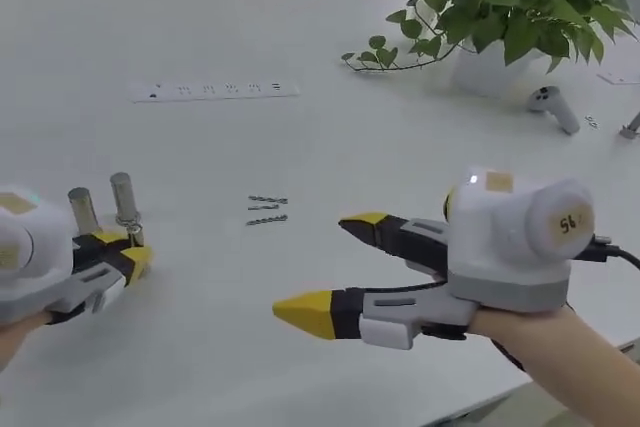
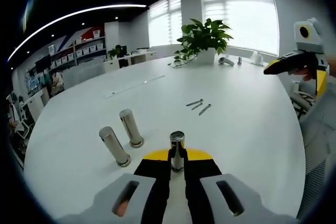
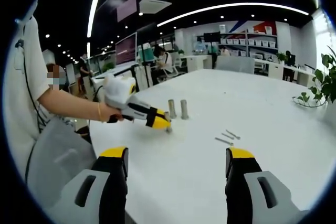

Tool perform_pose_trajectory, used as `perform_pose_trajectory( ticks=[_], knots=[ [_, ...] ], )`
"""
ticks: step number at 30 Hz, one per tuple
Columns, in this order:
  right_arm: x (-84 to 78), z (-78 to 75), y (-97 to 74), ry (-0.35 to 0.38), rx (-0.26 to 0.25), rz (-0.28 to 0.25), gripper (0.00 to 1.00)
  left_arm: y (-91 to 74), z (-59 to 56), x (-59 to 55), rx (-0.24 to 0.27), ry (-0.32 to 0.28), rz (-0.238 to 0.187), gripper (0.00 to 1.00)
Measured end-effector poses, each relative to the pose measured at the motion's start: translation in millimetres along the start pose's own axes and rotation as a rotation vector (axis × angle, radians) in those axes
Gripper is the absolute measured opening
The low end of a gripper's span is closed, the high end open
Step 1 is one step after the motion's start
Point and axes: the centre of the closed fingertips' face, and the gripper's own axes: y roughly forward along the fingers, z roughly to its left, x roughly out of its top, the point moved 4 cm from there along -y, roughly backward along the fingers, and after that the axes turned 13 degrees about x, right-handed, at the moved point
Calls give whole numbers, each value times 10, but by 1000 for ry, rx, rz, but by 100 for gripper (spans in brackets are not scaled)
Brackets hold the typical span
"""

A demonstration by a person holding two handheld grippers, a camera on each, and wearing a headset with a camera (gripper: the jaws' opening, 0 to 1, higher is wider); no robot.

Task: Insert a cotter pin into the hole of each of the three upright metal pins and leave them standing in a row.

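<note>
1. Steel pin (image 2: 177,148) is held clamped, upright, by the left gripper (image 2: 177,157), left of the cotter pins (image 1: 267,209).
2. The right gripper (image 1: 318,267) is held level, jaws spread, right of the cotter pins.
3. The digits 1 and 5 are seen on its label.

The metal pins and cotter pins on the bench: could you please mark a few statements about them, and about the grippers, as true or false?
1. The left gripper is shut on one metal pin. True.
2. The right gripper holds a cotter pin. False: its jaws stand wide open with nothing between them.
3. Three cotter pins lie loose on the table. True.
4. The other two metal pins lie on their sides. False: both stand upright on the table, close together, beside the left gripper.
</note>
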Motion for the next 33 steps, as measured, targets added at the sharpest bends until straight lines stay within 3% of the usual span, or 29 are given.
perform_pose_trajectory(
  ticks=[11, 19, 27, 33],
  knots=[
    [-30, 34, -41, 2, 5, 6, 77, -92, -221, -52, -46, 21, 8, 7],
    [-62, 37, -68, 5, 10, 17, 76, -98, -282, -84, -65, -3, 13, 7],
    [-66, 2, -73, 10, 5, 16, 73, -101, -326, -77, -98, -3, -8, 7],
    [-60, -6, -50, 9, 7, 20, 73, -96, -324, -74, -93, -5, -12, 7]
  ],
)
